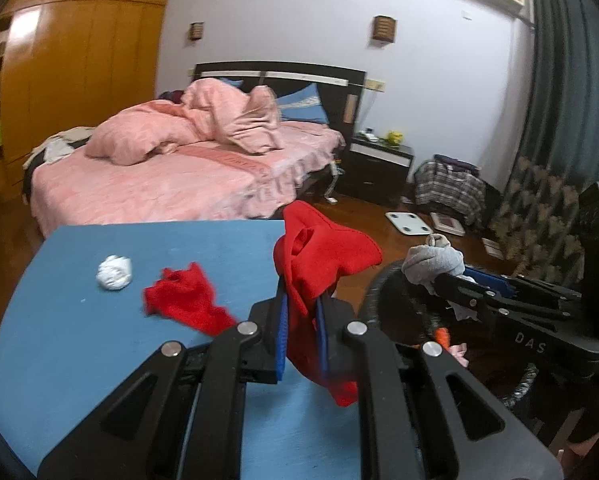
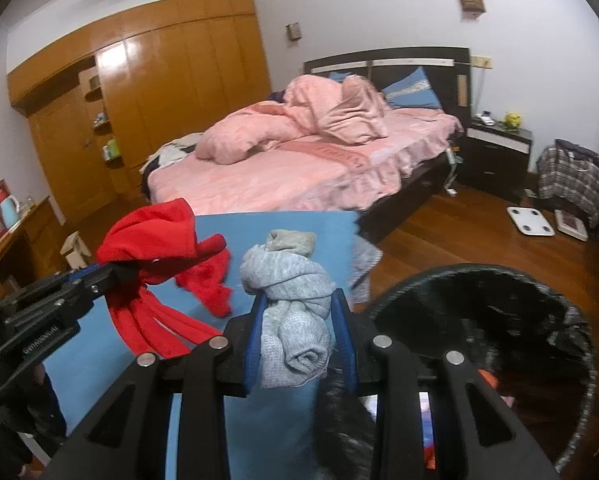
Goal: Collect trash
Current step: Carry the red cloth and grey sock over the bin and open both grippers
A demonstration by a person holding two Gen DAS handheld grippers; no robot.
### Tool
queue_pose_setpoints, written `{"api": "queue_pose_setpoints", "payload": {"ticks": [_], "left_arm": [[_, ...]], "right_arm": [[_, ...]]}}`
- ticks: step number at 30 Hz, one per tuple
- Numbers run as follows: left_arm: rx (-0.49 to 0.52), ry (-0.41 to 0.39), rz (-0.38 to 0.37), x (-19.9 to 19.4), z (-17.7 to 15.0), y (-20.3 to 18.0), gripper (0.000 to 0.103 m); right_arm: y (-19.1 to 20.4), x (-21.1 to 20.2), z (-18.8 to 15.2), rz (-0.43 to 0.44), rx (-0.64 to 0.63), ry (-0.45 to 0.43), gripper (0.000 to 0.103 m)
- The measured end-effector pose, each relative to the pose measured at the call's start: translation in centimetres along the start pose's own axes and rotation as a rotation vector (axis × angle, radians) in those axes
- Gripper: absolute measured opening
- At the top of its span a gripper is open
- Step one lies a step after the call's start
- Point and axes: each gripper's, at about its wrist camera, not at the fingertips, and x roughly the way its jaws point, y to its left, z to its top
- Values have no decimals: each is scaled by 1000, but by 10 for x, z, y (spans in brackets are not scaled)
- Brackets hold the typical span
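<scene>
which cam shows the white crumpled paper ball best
The left wrist view. The white paper ball lies in plain sight on the blue table, left of the loose red cloth. The right wrist view does not show it at all; the held cloths fill that part of the table.

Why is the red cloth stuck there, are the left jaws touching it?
Touching. The left wrist view shows the left gripper squeezing the red cloth between its blue pads.

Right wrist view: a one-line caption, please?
Right gripper holds bunched grey knitted cloth beside black mesh bin.
</scene>
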Motion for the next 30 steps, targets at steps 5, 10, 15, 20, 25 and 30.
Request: {"api": "queue_pose_setpoints", "payload": {"ticks": [5,10,15,20,25,30], "left_arm": [[46,-9,-73,10,8,-33,12],[94,-15,-145,24,14,-69,13],[132,-9,-215,39,14,-103,15],[158,13,-269,57,10,-129,16],[172,47,-310,75,6,-145,32],[145,68,-311,83,3,-143,53]], "right_arm": [[-33,-19,-3,-69,26,-18,32],[-67,-35,-7,-143,52,-34,32],[-97,-45,-12,-204,79,-35,33],[-125,-54,-24,-254,107,-27,34],[-143,-56,-34,-296,126,-14,48],[-150,-60,-39,-319,137,-20,70]]}}
